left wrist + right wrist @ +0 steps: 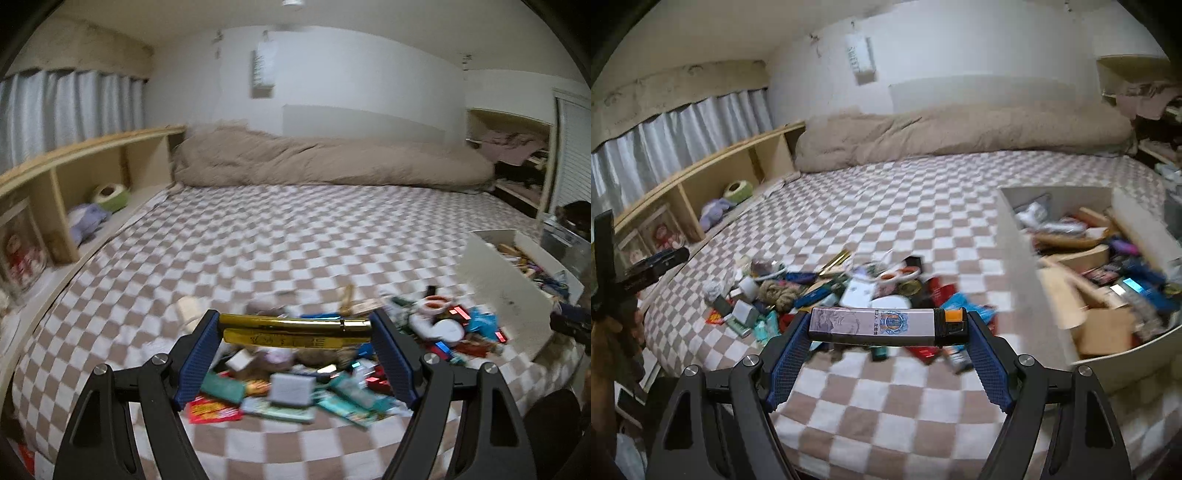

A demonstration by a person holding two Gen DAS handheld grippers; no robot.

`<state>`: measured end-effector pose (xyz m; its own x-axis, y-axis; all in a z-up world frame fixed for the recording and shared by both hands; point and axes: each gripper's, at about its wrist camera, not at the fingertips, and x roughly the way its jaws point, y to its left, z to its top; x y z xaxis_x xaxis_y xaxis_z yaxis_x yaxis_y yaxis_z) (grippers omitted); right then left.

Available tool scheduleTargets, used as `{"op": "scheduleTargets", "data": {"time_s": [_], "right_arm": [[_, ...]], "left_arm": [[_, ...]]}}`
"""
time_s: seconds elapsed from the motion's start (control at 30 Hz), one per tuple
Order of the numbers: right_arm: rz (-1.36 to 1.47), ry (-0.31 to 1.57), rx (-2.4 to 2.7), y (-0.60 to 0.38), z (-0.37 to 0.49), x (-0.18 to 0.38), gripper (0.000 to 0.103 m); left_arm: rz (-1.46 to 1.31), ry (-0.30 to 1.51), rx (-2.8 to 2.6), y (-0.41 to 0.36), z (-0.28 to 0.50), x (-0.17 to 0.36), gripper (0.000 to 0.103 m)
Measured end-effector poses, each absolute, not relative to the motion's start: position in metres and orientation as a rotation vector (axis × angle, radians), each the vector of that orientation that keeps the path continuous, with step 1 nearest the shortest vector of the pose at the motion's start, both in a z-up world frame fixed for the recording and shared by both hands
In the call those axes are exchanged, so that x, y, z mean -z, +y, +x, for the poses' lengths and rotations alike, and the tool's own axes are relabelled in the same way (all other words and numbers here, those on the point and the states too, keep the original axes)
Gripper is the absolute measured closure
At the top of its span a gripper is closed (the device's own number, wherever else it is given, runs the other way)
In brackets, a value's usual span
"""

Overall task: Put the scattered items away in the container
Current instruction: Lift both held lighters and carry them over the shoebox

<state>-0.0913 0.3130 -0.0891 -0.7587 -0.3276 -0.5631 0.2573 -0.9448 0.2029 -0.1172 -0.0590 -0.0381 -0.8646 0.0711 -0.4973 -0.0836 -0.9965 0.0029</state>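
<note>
Gold bar point(295, 326) spans the wide-spread left tongs point(295, 332), gripped endwise; right tongs point(888, 328) likewise clamp a lighter point(886, 326).

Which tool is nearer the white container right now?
Right. The right tool has the white container close on its right; from the left tool it sits farther right.
</note>
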Motion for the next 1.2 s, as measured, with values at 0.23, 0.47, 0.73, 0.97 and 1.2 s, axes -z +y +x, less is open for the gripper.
{"op": "scheduleTargets", "data": {"time_s": [0.23,0.47,0.73,0.97,1.2], "right_arm": [[0.873,-0.206,2.785,0.373,-0.09,0.076,0.021],[0.889,-0.238,2.885,0.428,-0.092,0.073,0.021],[0.922,-0.289,2.944,0.477,-0.094,0.075,0.021],[0.961,-0.319,2.952,0.501,-0.102,0.081,0.021],[1.064,-0.302,2.849,0.489,-0.115,0.099,0.021]], "left_arm": [[-0.711,0.076,-2.828,0.011,-0.124,0.023,0.022],[-0.642,0.102,-2.719,0.078,-0.133,0.01,0.022],[-0.627,0.101,-2.58,0.144,-0.144,0.006,0.022],[-0.667,0.064,-2.444,0.195,-0.148,0.012,0.022],[-0.689,0.031,-2.385,0.223,-0.148,0.018,0.022]]}}
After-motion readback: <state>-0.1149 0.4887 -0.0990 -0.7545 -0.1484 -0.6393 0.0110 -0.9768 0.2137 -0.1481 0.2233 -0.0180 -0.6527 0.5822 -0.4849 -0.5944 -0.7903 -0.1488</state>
